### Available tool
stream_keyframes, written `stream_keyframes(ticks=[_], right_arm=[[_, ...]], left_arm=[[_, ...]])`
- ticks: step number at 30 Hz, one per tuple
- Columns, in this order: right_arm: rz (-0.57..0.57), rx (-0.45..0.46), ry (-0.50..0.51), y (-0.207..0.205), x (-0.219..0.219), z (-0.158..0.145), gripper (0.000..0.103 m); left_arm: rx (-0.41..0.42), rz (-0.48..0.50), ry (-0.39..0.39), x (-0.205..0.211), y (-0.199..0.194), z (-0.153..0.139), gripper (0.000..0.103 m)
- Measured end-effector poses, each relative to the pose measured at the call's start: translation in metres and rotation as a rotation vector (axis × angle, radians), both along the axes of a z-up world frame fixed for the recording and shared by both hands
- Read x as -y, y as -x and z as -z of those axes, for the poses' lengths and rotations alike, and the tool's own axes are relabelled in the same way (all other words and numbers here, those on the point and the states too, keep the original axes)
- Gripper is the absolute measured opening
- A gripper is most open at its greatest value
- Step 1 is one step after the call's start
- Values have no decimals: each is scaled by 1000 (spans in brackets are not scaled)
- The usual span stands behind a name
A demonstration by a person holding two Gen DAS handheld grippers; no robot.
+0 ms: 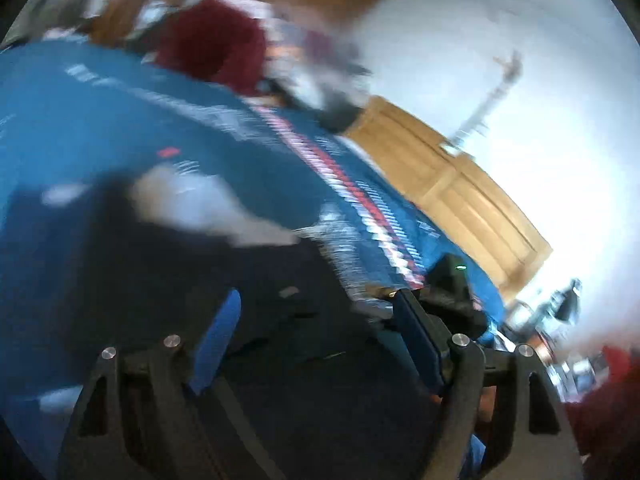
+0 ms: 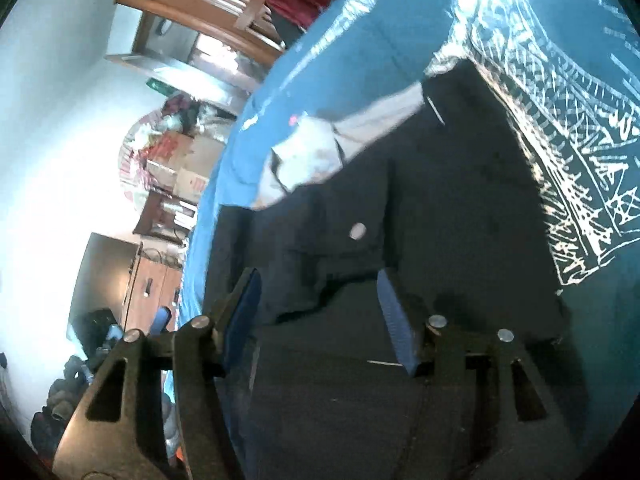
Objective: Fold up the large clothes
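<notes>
dark trousers [image 2: 400, 184] flat on patterned blue bedsheet [image 2: 360, 32], left gripper [image 1: 316, 336] and right gripper [image 2: 316, 312] fingers wide

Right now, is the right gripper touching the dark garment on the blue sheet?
Cannot tell. In the right wrist view the right gripper is open over the dark garment, but neither contact nor gap shows plainly.

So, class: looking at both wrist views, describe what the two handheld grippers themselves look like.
Both match: the left gripper and right gripper each have black plastic linkage arms with triangular cut-outs, round silver pivot pins, and two flat fingers faced with blue ribbed pads. No cables or markings show on either.
</notes>
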State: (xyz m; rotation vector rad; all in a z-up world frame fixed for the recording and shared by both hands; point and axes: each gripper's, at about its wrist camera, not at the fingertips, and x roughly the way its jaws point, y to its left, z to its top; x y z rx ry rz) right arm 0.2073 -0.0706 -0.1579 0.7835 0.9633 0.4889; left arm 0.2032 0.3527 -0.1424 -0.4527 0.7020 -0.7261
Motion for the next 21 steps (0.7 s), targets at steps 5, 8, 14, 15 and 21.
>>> stream_keyframes(ticks=[5,8,14,15,21], right_arm=[[-86,-29,45,-25,-13,16,59],[-79,-54,191,-41,-22,23,60],[-117,-49,129,-52,-36,29,58],[-123,-52,124,-54,-38,30,56],[-135,-92,70,-59,-32,40,5]], left_arm=[[-84,-279,-30,-103,12,43,81],[-139,-391,-25,-139,19,69,81],[-179,-500,118,-171,23,112,78],[-174,-501,117,-168,22,111,78],[-119,-496,72,-160,30,94,79]])
